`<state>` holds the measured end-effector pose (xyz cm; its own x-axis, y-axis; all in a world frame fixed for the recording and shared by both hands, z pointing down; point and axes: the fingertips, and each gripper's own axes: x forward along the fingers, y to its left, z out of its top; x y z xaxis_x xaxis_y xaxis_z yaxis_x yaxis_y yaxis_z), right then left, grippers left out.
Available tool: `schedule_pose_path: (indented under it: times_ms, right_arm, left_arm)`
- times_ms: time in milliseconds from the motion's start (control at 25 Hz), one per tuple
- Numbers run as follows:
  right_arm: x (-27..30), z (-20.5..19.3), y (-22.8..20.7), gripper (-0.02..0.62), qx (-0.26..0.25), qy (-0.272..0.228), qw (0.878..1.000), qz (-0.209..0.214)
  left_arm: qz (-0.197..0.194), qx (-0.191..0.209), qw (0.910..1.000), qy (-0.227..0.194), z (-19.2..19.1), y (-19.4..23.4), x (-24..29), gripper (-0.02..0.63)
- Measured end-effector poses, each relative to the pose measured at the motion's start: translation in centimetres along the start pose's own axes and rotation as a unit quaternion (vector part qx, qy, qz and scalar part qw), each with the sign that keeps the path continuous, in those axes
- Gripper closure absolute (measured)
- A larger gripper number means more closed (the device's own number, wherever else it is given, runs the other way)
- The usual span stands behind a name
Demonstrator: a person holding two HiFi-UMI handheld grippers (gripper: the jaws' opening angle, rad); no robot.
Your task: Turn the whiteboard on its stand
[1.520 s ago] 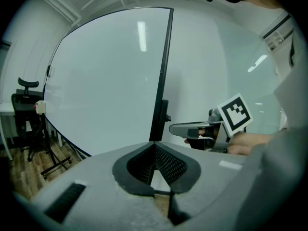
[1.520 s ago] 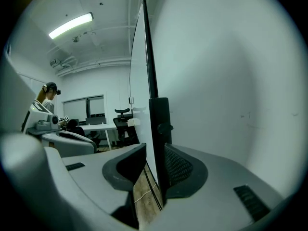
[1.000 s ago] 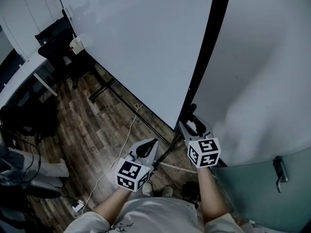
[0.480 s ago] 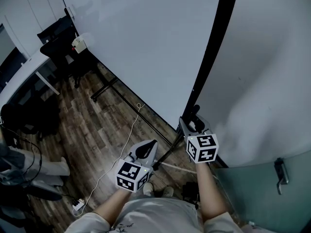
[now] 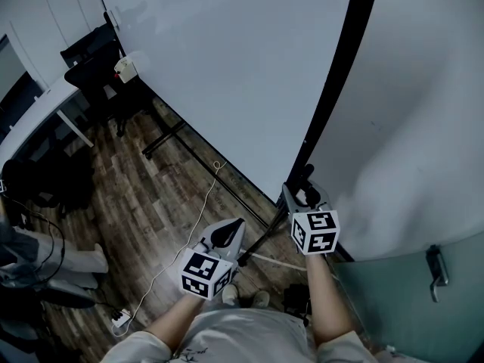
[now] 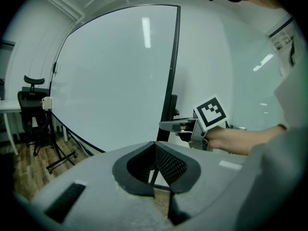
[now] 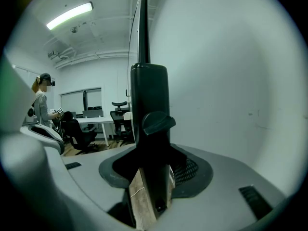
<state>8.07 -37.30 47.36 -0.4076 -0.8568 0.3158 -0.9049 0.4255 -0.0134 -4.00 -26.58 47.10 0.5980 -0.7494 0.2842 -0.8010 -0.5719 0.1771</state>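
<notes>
The big whiteboard (image 5: 227, 74) stands upright, its black side edge (image 5: 342, 74) running down to the stand's post. My right gripper (image 5: 305, 196) is at that post, just under the board. In the right gripper view the black post (image 7: 149, 95) with its knob (image 7: 156, 122) fills the gap between the jaws of the right gripper (image 7: 153, 170), which close on it. My left gripper (image 5: 228, 233) hangs lower left, away from the board, shut and holding nothing; its pads (image 6: 166, 165) meet at the tip. The left gripper view shows the whiteboard (image 6: 115, 81) and the right gripper (image 6: 167, 125).
Black office chairs (image 5: 94, 70) and a white desk (image 5: 38, 119) stand at the far left. The stand's foot bar (image 5: 162, 138) and a white cable (image 5: 189, 218) lie on the wood floor. A door with a handle (image 5: 435, 272) is at the lower right. A person (image 7: 42, 102) stands in the room behind.
In the head view the whiteboard's black edge has shifted to the right, and the right gripper has shifted slightly with the post. The left gripper has stayed still.
</notes>
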Motion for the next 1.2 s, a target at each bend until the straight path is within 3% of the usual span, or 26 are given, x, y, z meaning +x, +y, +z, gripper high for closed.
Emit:
schedule_pose_path:
  times_ms: [640,1200]
  right_arm:
    - [-5.3,-1.9,-0.3,0.416,0.004,0.000,1.000,-0.015]
    - [-8.0,-2.3,4.3,0.414,0.010,0.006,1.000,-0.017]
  left_arm:
    - [-0.024,0.005,0.9997,-0.002,-0.7,-2.8,-1.1,0.595]
    - [-0.011,-0.002,0.9999,-0.002,-0.5,-2.9,-4.0,0.595]
